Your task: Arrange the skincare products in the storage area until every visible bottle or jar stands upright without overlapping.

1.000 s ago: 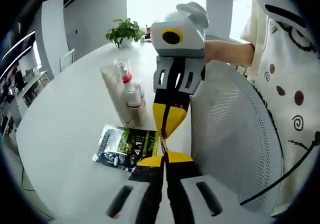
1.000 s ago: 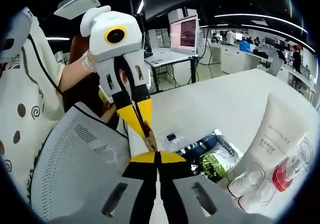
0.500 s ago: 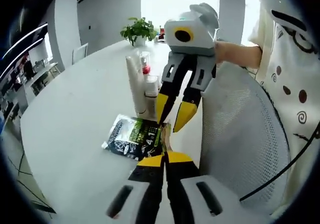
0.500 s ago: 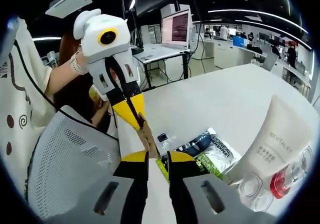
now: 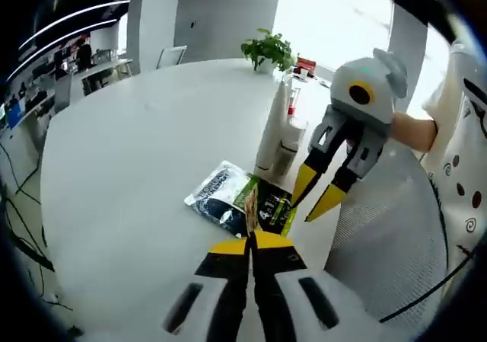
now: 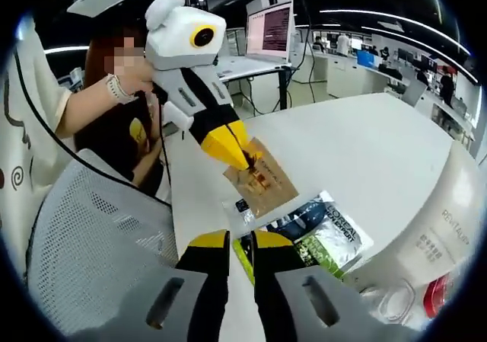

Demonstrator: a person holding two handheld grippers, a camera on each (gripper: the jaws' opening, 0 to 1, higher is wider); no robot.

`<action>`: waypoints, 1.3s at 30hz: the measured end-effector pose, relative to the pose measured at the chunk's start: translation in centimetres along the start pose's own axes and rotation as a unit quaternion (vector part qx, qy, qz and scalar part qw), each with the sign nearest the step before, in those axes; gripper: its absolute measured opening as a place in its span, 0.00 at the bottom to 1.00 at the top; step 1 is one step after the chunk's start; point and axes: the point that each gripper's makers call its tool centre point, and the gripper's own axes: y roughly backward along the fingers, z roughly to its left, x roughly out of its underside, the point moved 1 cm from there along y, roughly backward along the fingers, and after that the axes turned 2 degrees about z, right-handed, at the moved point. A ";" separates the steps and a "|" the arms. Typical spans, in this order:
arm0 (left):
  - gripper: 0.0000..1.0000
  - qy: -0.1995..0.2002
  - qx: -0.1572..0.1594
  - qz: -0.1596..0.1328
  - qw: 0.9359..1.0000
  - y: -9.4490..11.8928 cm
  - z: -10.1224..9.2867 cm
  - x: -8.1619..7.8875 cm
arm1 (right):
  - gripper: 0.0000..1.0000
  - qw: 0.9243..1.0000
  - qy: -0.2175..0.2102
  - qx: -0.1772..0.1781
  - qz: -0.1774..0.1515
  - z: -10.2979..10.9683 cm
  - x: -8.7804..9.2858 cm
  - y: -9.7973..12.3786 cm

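My left gripper (image 5: pixel 249 239) is shut on a thin brown sachet (image 5: pixel 249 211), seen edge-on above its tips. In the right gripper view the same left gripper (image 6: pixel 247 159) holds the sachet (image 6: pixel 260 183) flat-on above the white table (image 6: pixel 358 151). My right gripper (image 6: pixel 240 239) is open with nothing held, a short way below the sachet. In the left gripper view it (image 5: pixel 301 211) hangs open over dark and green skincare packets (image 5: pixel 237 201) lying flat. A white tube (image 5: pixel 270 132) stands beside small bottles (image 5: pixel 288 140). The tube (image 6: pixel 426 235) and bottles (image 6: pixel 392 300) stand at lower right.
A grey mesh chair back (image 5: pixel 380 243) stands against the table's near edge, also seen as the chair (image 6: pixel 91 243) at lower left. A potted plant (image 5: pixel 266 51) sits at the table's far side. A person's hand (image 6: pixel 125 83) holds the left gripper. Bare tabletop (image 5: pixel 129 151) spreads left.
The right gripper opened and let go of the brown sachet. The two grippers drew apart, with the left one keeping the sachet and carrying it away from the right one.
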 end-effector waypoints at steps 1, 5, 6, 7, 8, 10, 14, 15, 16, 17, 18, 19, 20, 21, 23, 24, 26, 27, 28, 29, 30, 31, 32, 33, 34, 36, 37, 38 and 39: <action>0.00 0.015 -0.002 0.008 1.000 -0.2 0.5 0.4 | 0.13 1.000 0.004 -0.003 0.001 0.1 -0.1 -0.3; 0.00 0.056 0.002 -0.007 0.998 -0.5 1.7 0.2 | 0.14 1.000 0.021 -0.006 0.011 0.5 0.0 -1.2; 0.00 0.061 0.002 -0.009 0.998 -0.6 2.1 0.2 | 0.14 1.000 0.027 -0.001 0.009 0.5 -0.1 -1.4; 0.00 0.073 -0.002 -0.003 0.997 -0.7 2.5 0.5 | 0.15 0.999 0.039 0.012 0.002 0.1 -0.4 -1.5; 0.00 0.075 -0.006 0.001 0.997 -0.8 2.9 0.7 | 0.17 0.999 0.048 0.020 -0.001 -0.1 -0.6 -1.6; 0.00 0.078 -0.018 0.015 0.997 -1.2 3.8 1.3 | 0.16 0.998 0.061 0.021 0.004 0.2 -0.6 -1.9; 0.00 0.097 -0.012 0.016 0.995 -1.7 4.3 1.6 | 0.16 0.997 0.071 0.039 -0.010 -0.7 -1.2 -2.7; 0.00 0.105 -0.014 0.018 0.994 -2.0 4.8 1.8 | 0.15 0.996 0.079 0.046 -0.016 -1.0 -1.5 -3.1; 0.00 0.106 -0.014 0.020 0.994 -2.1 4.9 1.8 | 0.15 0.996 0.080 0.045 -0.017 -1.2 -1.5 -3.3; 0.00 0.108 -0.014 0.025 0.994 -2.2 5.1 2.0 | 0.14 0.996 0.080 0.042 -0.017 -1.3 -1.5 -3.5; 0.00 0.106 -0.007 0.034 0.994 -2.5 5.0 2.3 | 0.14 0.996 0.080 0.042 -0.018 -1.4 -1.6 -3.7; 0.00 0.112 0.001 0.042 0.993 -2.8 4.9 2.6 | 0.14 0.995 0.081 0.046 -0.019 -1.6 -1.7 -4.0; 0.00 0.115 -0.001 0.040 0.993 -3.0 5.0 2.6 | 0.14 0.995 0.082 0.046 -0.018 -1.7 -1.6 -4.2; 0.00 0.116 -0.002 0.043 0.992 -3.2 5.2 2.7 | 0.14 0.995 0.081 0.047 -0.016 -1.9 -1.6 -4.4; 0.00 0.122 -0.012 0.047 0.991 -3.4 5.8 2.9 | 0.14 0.995 0.081 0.052 -0.015 -2.3 -1.4 -4.8; 0.00 0.124 -0.013 0.049 0.991 -3.6 6.0 3.0 | 0.13 0.995 0.082 0.053 -0.013 -2.5 -1.4 -5.0; 0.00 0.127 -0.014 0.053 0.990 -3.8 6.3 3.0 | 0.13 0.995 0.082 0.060 -0.013 -3.0 -1.3 -5.4; 0.00 0.127 -0.016 0.057 0.990 -3.9 6.4 3.1 | 0.13 0.994 0.084 0.063 -0.013 -3.2 -1.4 -5.5; 0.00 0.125 -0.019 0.061 0.990 -4.0 6.5 3.2 | 0.13 0.994 0.085 0.064 -0.013 -3.3 -1.4 -5.6; 0.00 0.121 -0.023 0.068 0.990 -4.1 6.7 3.4 | 0.12 0.994 0.086 0.070 -0.016 -3.6 -1.5 -5.8; 0.00 0.120 -0.024 0.070 0.990 -4.2 6.7 3.5 | 0.12 0.993 0.086 0.077 -0.020 -3.8 -1.7 -5.9; 0.00 0.119 -0.027 0.074 0.990 -4.3 6.6 3.6 | 0.12 0.992 0.091 0.086 -0.025 -4.3 -1.9 -6.1; 0.00 0.119 -0.028 0.075 0.990 -4.3 6.5 3.6 | 0.11 0.991 0.092 0.091 -0.025 -4.5 -1.9 -6.2; 0.00 0.122 -0.027 0.074 0.989 -4.3 6.6 3.6 | 0.11 0.991 0.093 0.094 -0.026 -4.8 -2.0 -6.4; 0.00 0.123 -0.027 0.074 0.989 -4.4 6.6 3.5 | 0.11 0.991 0.093 0.095 -0.026 -4.8 -2.0 -6.5; 0.00 0.122 -0.029 0.075 0.989 -4.5 6.3 3.5 | 0.12 0.990 0.096 0.101 -0.029 -5.2 -2.1 -7.1; 0.00 0.114 -0.034 0.084 0.989 -4.6 6.3 3.7 | 0.12 0.990 0.094 0.102 -0.027 -5.4 -2.0 -7.4; 0.00 0.108 -0.037 0.090 0.989 -4.6 6.4 3.8 | 0.12 0.990 0.094 0.105 -0.028 -5.6 -2.0 -7.5; 0.00 0.103 -0.039 0.095 0.989 -4.7 6.3 3.8 | 0.12 0.989 0.095 0.107 -0.029 -5.7 -2.0 -7.8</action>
